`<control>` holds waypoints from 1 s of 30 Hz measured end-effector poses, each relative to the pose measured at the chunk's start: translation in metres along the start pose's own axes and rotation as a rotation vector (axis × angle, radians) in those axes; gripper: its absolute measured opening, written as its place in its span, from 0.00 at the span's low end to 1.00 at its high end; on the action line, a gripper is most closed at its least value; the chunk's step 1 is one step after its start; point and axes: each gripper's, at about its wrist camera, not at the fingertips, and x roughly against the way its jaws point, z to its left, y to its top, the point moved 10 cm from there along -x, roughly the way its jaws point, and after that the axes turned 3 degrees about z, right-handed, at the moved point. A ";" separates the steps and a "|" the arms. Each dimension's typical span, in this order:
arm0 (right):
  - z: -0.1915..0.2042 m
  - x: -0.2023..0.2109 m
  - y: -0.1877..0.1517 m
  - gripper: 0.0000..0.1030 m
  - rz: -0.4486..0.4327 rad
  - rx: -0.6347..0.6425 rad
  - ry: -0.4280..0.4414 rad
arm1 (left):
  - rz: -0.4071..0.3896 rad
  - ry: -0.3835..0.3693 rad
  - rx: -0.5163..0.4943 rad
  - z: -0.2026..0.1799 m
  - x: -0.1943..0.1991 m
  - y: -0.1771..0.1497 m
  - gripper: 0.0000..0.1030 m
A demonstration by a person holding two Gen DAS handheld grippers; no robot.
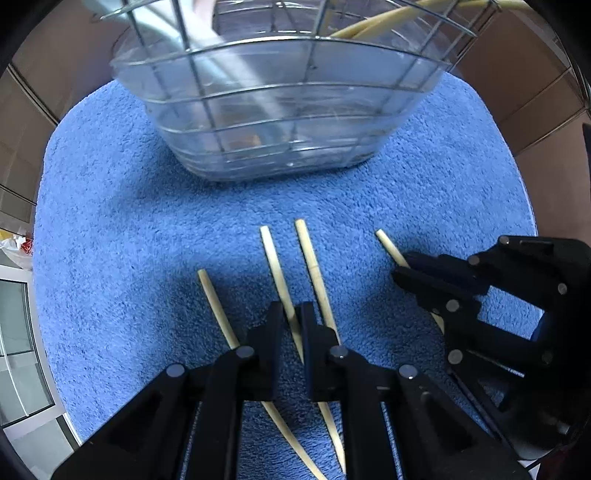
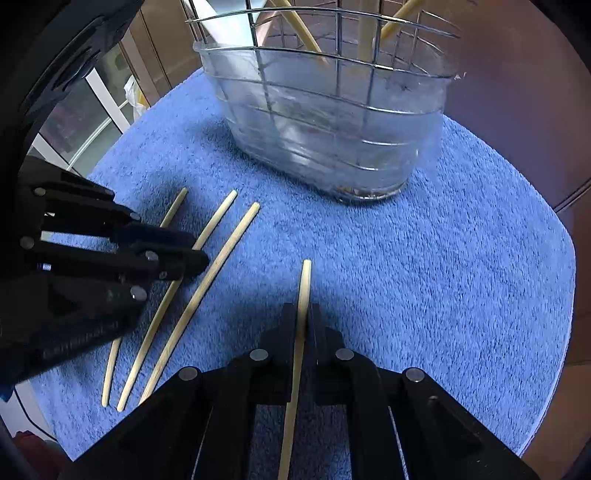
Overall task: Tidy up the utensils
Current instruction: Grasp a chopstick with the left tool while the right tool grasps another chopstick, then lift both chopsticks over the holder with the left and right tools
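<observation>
Several pale wooden chopsticks lie on a blue towel [image 1: 129,221]. My left gripper [image 1: 291,314] is shut on one chopstick [image 1: 275,266]; two others lie beside it, one to the left [image 1: 216,306] and one to the right [image 1: 314,269]. My right gripper [image 2: 303,317] is shut on another chopstick [image 2: 305,284], and shows at the right of the left wrist view [image 1: 406,266]. The left gripper shows at the left of the right wrist view [image 2: 192,258]. A wire and clear plastic utensil basket [image 1: 280,110] stands behind, holding chopsticks [image 1: 388,20].
The basket also shows in the right wrist view [image 2: 332,122] at the far side of the towel [image 2: 443,258]. Brown cabinet fronts [image 1: 535,92] surround the towel. A glass door and a plastic bag [image 1: 18,247] are at the left.
</observation>
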 end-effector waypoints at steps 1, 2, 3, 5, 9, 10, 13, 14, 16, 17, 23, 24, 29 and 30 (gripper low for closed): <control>0.000 0.000 0.000 0.07 -0.002 0.001 0.000 | -0.005 0.002 0.002 -0.002 -0.001 0.001 0.09; 0.001 0.000 0.000 0.06 -0.004 0.000 0.002 | -0.013 0.006 0.003 -0.002 -0.001 0.000 0.09; -0.001 0.001 -0.003 0.06 -0.006 -0.001 0.005 | -0.023 0.010 0.007 -0.003 0.000 -0.001 0.09; -0.001 0.003 -0.004 0.05 -0.010 -0.005 0.010 | -0.045 0.013 0.017 -0.004 0.003 -0.008 0.08; -0.007 0.017 -0.011 0.05 -0.043 -0.014 0.016 | -0.108 -0.057 0.056 -0.001 0.014 -0.022 0.04; -0.007 0.023 -0.012 0.05 -0.061 -0.013 0.017 | -0.132 -0.069 0.059 -0.001 0.018 -0.024 0.04; -0.007 0.044 -0.015 0.05 -0.122 -0.009 0.017 | -0.231 -0.107 0.059 -0.005 0.041 -0.033 0.04; -0.006 0.050 -0.017 0.05 -0.139 -0.007 0.017 | -0.253 -0.114 0.058 -0.005 0.047 -0.035 0.04; -0.003 0.063 -0.021 0.05 -0.182 0.002 0.023 | -0.307 -0.115 0.060 -0.005 0.061 -0.042 0.04; -0.002 0.070 -0.025 0.05 -0.202 0.003 0.015 | -0.338 -0.131 0.061 -0.006 0.070 -0.047 0.04; 0.010 0.111 -0.040 0.05 -0.336 0.003 0.018 | -0.536 -0.115 0.059 -0.003 0.125 -0.071 0.04; 0.014 0.116 -0.038 0.05 -0.359 -0.002 0.014 | -0.564 -0.120 0.060 -0.002 0.134 -0.070 0.04; 0.023 0.172 -0.021 0.05 -0.564 -0.037 0.043 | -0.792 -0.114 0.069 0.004 0.215 -0.070 0.04; 0.022 0.188 -0.015 0.05 -0.622 -0.052 0.052 | -0.827 -0.114 0.073 0.003 0.227 -0.069 0.04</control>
